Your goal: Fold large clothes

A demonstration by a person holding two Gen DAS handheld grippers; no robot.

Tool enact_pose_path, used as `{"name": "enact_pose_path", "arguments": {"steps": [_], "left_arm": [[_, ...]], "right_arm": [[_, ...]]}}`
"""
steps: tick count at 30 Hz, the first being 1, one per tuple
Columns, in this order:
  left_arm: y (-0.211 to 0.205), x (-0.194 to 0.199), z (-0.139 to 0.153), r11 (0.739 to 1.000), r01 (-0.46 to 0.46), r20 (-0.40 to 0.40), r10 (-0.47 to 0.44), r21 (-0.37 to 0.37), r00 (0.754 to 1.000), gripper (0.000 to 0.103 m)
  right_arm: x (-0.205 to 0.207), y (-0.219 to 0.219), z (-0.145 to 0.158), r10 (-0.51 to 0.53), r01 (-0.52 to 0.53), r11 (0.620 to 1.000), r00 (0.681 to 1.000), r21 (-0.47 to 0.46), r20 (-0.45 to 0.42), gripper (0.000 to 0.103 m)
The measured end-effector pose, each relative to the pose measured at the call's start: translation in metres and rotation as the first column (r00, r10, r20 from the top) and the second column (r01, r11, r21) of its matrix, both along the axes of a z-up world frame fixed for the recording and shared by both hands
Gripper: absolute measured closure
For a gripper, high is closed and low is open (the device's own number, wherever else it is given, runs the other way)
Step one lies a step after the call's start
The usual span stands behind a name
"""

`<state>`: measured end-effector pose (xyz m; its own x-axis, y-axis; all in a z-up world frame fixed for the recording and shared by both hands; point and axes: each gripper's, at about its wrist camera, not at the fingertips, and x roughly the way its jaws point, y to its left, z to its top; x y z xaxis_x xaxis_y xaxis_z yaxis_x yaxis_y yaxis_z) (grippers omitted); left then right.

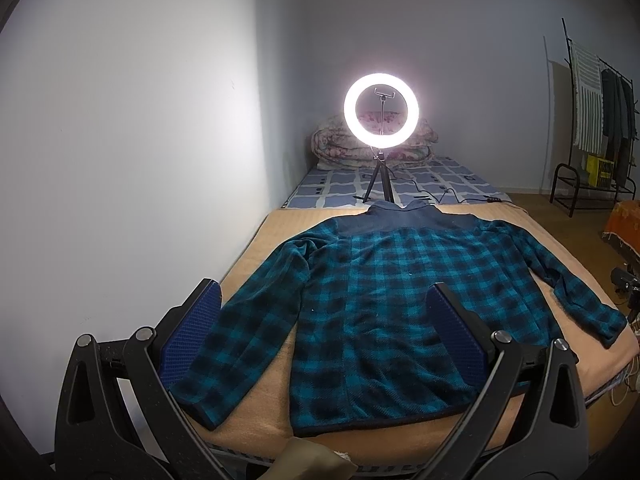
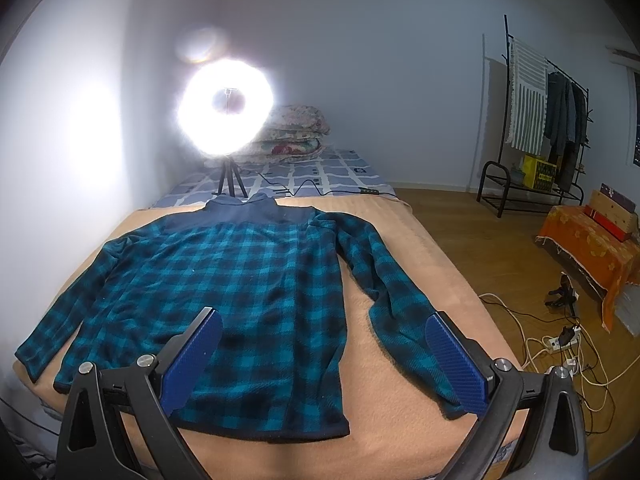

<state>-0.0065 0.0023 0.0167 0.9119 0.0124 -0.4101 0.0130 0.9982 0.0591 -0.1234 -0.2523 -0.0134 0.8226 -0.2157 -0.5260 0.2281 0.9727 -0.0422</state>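
The plaid shirt (image 1: 380,300) lies flat on the near end of the bed (image 2: 400,240), sleeves spread. It looks soft, thick and floppy; the cuffs or hem corners seem best to pinch. The 2 tongs, left (image 1: 324,340) and right (image 2: 324,356), hover wide open, empty.

left hand-held gripper (image 1: 320,332) and right hand-held gripper (image 2: 324,356), both level, jaws spread wide, nothing between the blue pads

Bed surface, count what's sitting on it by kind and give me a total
Plaid fleece jacket: 1
Ring light on tripod: 1
Folded quilts: 1 stack
Tan blanket under the jacket: 1
Total: 4
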Motion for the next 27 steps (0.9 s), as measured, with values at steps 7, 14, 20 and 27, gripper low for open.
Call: {"name": "enact_pose_path", "arguments": {"steps": [7, 14, 20, 27], "left_arm": [[0.0003, -0.0002, -0.0003, 1.0, -0.001, 0.001, 0.001, -0.001, 1.0, 0.0], [-0.0001, 0.0001, 0.0012, 1.0, -0.002, 0.003, 0.002, 0.0, 1.0, 0.0], [-0.0006, 0.0002, 0.0018, 1.0, -0.002, 0.003, 0.002, 0.002, 1.0, 0.0], [0.0, 0.0017, 0.0042, 1.0, -0.005, 0.006, 0.005, 0.001, 1.0, 0.0]], "right_arm": [[-0.0012, 0.0049, 0.0032, -0.003, 0.003, 1.0, 1.0, -0.006, 0.003, 0.0], [-0.0007, 0.0052, 0.0032, -0.003, 0.003, 1.0, 1.0, -0.006, 0.004, 0.0], [-0.0009, 0.0049, 0.0033, -0.003, 0.003, 1.0, 1.0, -0.005, 0.005, 0.0], [-0.0005, 0.0058, 0.004, -0.004, 0.004, 1.0, 1.0, -0.007, 0.005, 0.0]]}}
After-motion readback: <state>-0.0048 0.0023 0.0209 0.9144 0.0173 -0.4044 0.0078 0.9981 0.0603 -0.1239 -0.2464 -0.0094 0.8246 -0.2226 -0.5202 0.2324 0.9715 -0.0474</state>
